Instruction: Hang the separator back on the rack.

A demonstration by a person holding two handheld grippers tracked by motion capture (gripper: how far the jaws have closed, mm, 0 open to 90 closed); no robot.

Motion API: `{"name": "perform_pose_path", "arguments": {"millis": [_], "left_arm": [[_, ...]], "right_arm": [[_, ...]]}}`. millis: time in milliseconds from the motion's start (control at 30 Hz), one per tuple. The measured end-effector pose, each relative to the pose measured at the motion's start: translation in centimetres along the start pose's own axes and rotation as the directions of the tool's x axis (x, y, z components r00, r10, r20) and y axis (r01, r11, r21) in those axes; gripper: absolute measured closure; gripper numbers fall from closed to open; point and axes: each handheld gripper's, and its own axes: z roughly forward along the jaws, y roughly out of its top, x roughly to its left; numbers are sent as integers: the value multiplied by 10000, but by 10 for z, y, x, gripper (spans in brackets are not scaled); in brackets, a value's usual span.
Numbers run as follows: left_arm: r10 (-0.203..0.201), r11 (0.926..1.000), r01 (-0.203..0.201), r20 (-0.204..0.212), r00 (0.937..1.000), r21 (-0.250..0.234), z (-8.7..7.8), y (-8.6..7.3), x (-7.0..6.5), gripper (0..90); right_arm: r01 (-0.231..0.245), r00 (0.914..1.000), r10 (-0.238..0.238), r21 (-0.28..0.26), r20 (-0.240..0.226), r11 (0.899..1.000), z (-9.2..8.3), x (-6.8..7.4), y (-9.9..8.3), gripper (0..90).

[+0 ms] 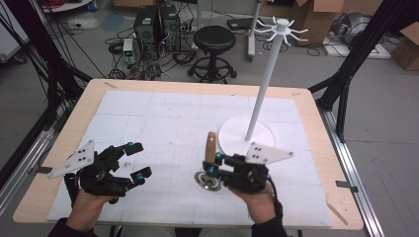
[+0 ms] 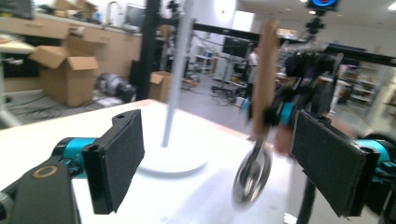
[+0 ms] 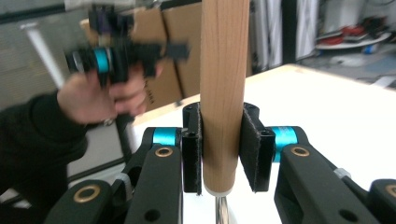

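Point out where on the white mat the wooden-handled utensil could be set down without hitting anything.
Free: the white mat from its far left corner to the white hook stand's round base, and the strip between the left gripper and the wooden-handled metal utensil. Crowded: around that base and the right gripper.

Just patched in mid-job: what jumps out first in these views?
The right gripper is shut on a wooden-handled utensil, held upright near the table's front middle, its metal head low over the mat. Behind it a tall white stand rises from a round base. The left gripper is open and holds nothing.
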Motion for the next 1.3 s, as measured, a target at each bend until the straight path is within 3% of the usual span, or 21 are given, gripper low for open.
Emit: {"name": "perform_pose_path", "arguments": {"millis": [133,267,433,700,933,1100,1300], "left_arm": [[298,9989,-279,-526,9982,367,-8,-11,13,173],[171,9980,-114,-920,9956,628,-13,-21,21,174],[116,9985,-65,-936,9955,544,-15,-21,21,176],[186,9975,-129,-831,9964,696,-11,-23,18,178],[170,9973,-114,-772,9969,722,-11,-23,18,177],[152,9971,-91,-817,9965,754,-11,-23,18,178],[104,9971,-40,-844,9964,761,-11,-23,18,178]], "right_arm": [[134,9988,-123,-229,473,9996,-16,-24,29,718],[376,9965,-347,-369,766,9986,-24,-43,58,717],[614,9927,-556,-514,1074,9968,-30,-56,94,717],[583,9842,-442,-777,1717,9953,-37,-76,138,717],[374,9805,-153,-1094,1961,9933,-43,-87,149,717],[25,9724,263,-1230,2319,9924,-48,-97,148,717],[-202,9591,457,-935,2793,9954,-48,-104,144,716]]}}
